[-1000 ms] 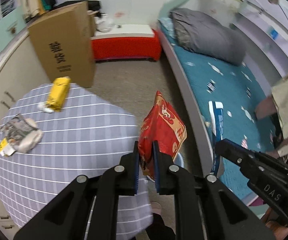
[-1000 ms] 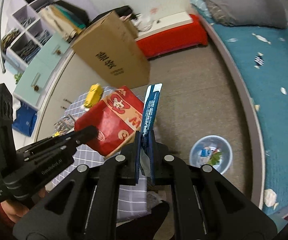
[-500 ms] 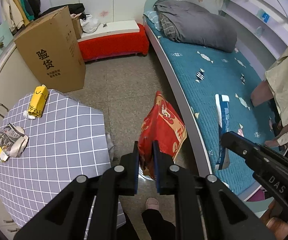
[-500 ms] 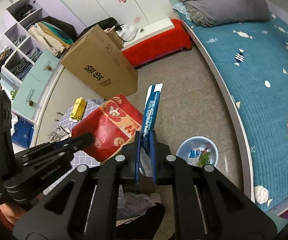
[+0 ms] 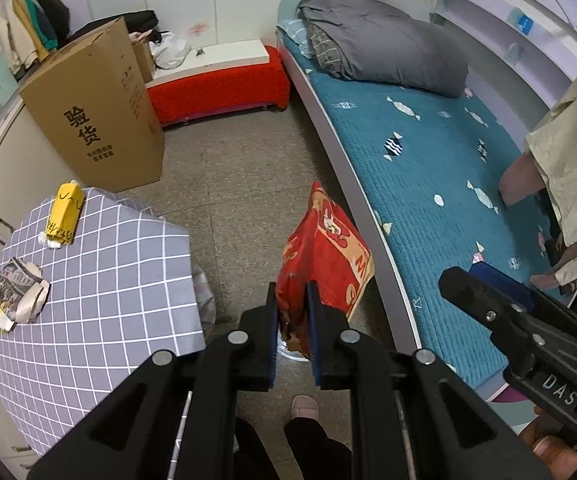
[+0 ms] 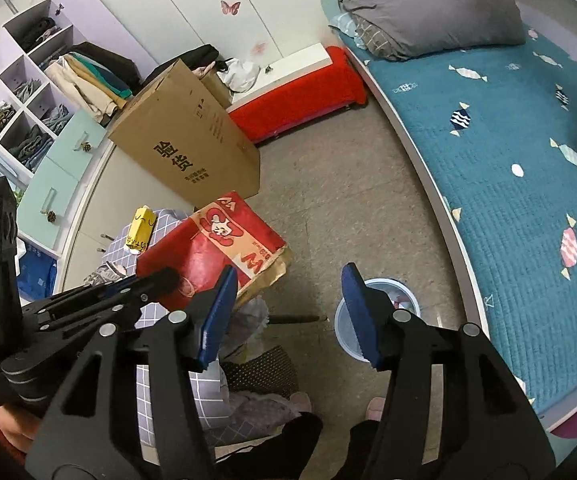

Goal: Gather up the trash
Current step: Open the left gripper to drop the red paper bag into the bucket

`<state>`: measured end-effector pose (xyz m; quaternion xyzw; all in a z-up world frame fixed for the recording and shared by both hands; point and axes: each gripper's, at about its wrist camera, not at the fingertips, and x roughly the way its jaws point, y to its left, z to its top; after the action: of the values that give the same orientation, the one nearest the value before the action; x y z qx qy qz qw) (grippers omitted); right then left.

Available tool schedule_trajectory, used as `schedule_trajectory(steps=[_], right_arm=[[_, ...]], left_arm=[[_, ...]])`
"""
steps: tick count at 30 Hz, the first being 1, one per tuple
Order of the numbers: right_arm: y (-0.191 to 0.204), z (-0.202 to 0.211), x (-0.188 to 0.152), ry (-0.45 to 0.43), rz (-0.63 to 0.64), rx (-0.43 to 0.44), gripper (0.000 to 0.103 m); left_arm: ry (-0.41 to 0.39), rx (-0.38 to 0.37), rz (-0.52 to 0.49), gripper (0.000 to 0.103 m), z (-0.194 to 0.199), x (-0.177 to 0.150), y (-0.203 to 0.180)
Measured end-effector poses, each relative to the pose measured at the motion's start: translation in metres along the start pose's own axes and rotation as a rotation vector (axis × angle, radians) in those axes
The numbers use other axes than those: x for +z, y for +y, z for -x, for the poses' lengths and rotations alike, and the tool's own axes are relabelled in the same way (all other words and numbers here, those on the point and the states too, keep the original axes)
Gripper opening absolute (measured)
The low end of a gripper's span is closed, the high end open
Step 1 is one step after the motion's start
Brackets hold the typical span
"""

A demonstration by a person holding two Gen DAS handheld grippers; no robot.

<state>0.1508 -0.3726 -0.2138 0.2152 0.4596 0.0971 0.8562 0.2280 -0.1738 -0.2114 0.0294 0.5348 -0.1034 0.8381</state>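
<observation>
Between your left gripper's [image 5: 292, 312] blue pads [image 5: 313, 320], the red snack bag [image 5: 324, 256] was clamped by its lower edge, most of it standing up toward 12 o'clock. Your right gripper [image 6: 288, 308] had its fingers wide apart with nothing between them.

Below the right one, at about 1 o'clock off its tips, sat the blue bin [image 6: 372, 312] on the floor, some trash already in it; the right finger covered part of the rim. From the left camera only a sliver of the bin showed, right under the bag, so the bag looked roughly above it. I couldn't tell the height.

Out at 9–10 o'clock on the left view, the checked table [image 5: 108, 280] held a yellow carton [image 5: 64, 216] and a crumpled printed wrapper [image 5: 18, 300], both well apart from you. My read: those were left to collect.

Risks from there:
- Bag was big relative to the bin mouth and held at one corner. If you let go off-centre, it could catch the rim and flop onto the floor.
- It's light and flat, so it could drift sideways on the drop, toward the bed [image 5: 428, 184] edge at 3 o'clock.
- Both grippers were close together; swinging the right one back to the table could clip the bag.
</observation>
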Motion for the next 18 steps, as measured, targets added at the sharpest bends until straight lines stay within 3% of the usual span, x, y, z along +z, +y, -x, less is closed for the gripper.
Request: schedule_trajectory(steps=[18], right_arm=[[-0.03, 0.026, 0.005, -0.059, -0.054, -0.041, 0.055]], left_arm=[[0.019, -0.034, -0.071, 0.013, -0.016, 0.013, -0.037]])
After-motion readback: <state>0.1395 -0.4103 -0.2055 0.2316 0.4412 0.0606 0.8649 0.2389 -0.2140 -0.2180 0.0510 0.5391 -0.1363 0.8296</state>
